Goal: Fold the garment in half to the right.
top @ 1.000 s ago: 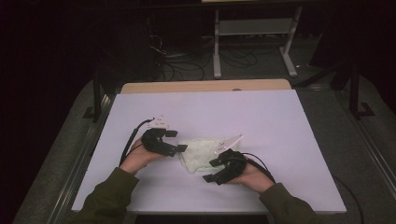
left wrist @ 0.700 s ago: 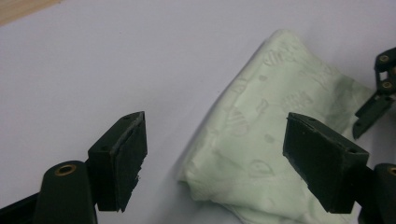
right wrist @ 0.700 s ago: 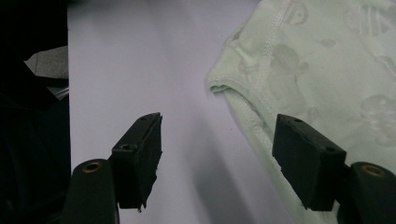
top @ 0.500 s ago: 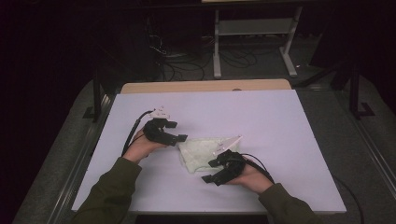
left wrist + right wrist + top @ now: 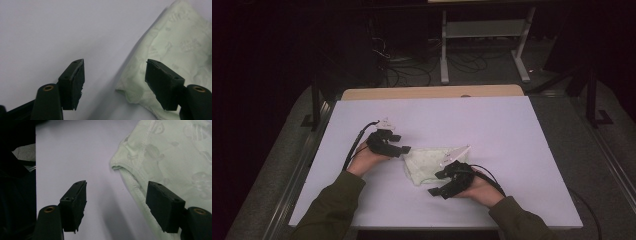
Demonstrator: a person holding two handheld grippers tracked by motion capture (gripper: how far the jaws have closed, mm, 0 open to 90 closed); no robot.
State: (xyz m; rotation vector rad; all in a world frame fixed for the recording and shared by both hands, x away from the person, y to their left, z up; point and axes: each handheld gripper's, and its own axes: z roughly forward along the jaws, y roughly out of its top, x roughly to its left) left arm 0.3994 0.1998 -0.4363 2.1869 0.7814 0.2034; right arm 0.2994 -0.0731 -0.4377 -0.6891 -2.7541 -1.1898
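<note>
On the counter (image 5: 512, 130), from the high view, I saw the pale green cloth (image 5: 427, 162) lying folded between my hands, its long axis running across from the left gripper (image 5: 399, 148) toward a white corner at the far right. The left gripper sat just at the cloth's left edge; the right gripper (image 5: 439, 184) lay at its near edge, about as close.

In the left gripper view, the left gripper (image 5: 115, 82) had just been closing, yet gripped nothing: the cloth (image 5: 175, 45) edge lay under its right jaw.

In the right gripper view, the right gripper (image 5: 116, 205) stood released, the cloth's (image 5: 172, 157) hemmed edge slanting past its right jaw.
</note>
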